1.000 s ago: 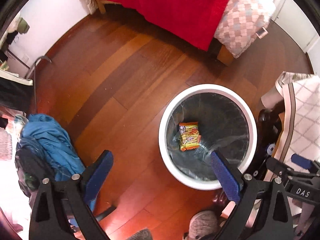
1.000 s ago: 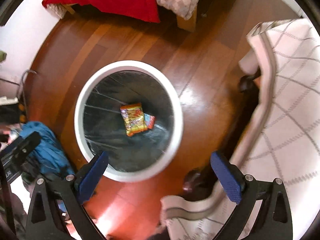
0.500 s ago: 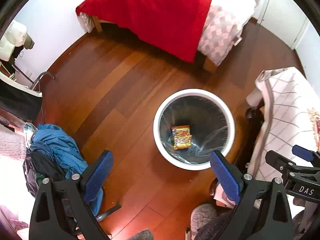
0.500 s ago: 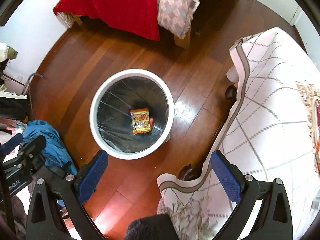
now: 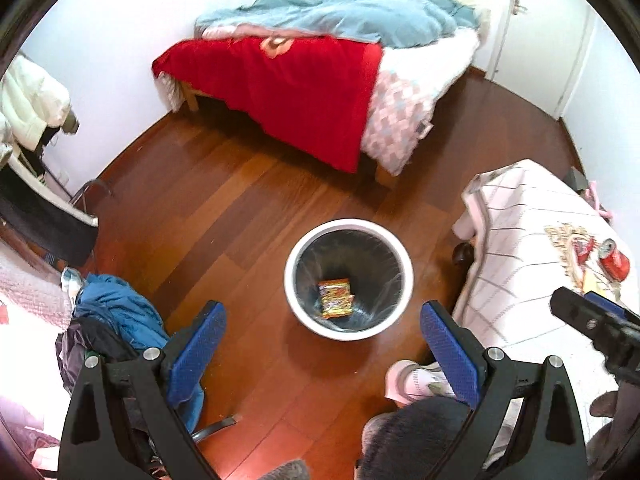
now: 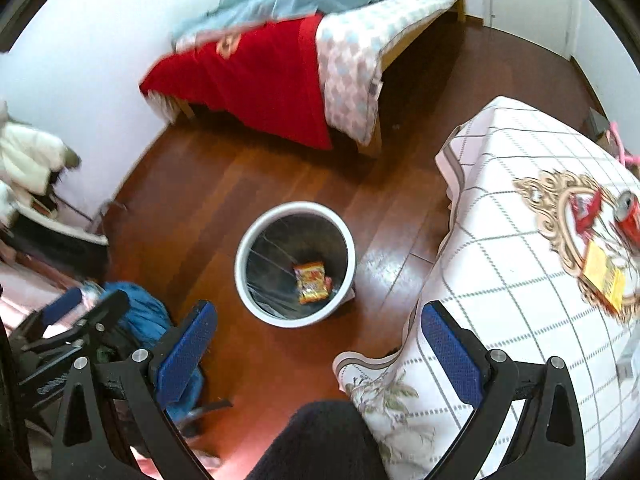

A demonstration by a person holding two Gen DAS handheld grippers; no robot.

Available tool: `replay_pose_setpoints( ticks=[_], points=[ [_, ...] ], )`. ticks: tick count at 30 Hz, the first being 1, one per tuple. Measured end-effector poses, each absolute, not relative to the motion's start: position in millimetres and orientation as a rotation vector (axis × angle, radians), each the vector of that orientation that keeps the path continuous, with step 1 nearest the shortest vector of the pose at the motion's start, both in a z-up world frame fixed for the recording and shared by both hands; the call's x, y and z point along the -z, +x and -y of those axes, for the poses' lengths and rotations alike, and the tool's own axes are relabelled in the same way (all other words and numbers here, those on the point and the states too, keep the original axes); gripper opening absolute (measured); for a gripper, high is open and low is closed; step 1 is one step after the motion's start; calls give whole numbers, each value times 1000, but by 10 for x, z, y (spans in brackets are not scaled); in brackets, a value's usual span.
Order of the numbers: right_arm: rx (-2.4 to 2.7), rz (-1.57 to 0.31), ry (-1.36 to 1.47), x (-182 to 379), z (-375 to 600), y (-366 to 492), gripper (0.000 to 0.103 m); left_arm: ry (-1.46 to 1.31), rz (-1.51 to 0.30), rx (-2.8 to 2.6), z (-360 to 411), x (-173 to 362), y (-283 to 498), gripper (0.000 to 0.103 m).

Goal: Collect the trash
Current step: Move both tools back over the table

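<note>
The bed [image 5: 320, 72] with its red blanket [image 5: 288, 84] stands against the far wall. At right, the worktop [image 6: 500, 240] under a checked cloth carries a red can [image 6: 628, 216] lying on its side and a yellow packet [image 6: 604, 276]. On the wooden floor [image 5: 208, 208] between them stands a white bin [image 5: 348, 280]; a snack wrapper [image 5: 336, 298] lies flat at its bottom, long axis roughly pointing towards the bed. Left gripper [image 5: 320, 344] and right gripper [image 6: 316, 344] hang above the floor, jaws spread, empty.

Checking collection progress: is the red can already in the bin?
No. The red can lies on the tablecloth, while the bin holds only a snack wrapper.
</note>
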State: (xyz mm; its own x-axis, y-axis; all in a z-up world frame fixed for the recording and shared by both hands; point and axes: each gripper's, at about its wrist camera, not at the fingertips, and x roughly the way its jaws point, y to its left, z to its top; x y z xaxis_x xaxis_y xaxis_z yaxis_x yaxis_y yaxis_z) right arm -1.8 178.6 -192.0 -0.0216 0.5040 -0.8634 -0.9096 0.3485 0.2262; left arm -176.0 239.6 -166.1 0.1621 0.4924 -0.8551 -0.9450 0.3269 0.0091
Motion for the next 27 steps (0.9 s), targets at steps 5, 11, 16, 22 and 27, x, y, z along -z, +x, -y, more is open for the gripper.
replay_pose_setpoints(
  ticks=[5,11,16,22,27],
  points=[
    [-1145,-1120,-291,1607,-1096,459,103,-578,-890,-1037,-2089,1639,-1222,99],
    [-885,-1137,-144,1599,-59,1476,103,-549,-995,-855,-1707,2067,-101,99],
    [-635,-1217,-58,2016,569,2491,103,-501,-1102,-736,-1424,2509,982,99],
    [-508,-1344,-33,2597,696,3398,90,-281,-1173,-604,-1248,2707,1854,99],
    [-514,-1373,-95,2860,576,3611,68,-11,-1213,-359,-1135,2755,2501,98]
  ],
)
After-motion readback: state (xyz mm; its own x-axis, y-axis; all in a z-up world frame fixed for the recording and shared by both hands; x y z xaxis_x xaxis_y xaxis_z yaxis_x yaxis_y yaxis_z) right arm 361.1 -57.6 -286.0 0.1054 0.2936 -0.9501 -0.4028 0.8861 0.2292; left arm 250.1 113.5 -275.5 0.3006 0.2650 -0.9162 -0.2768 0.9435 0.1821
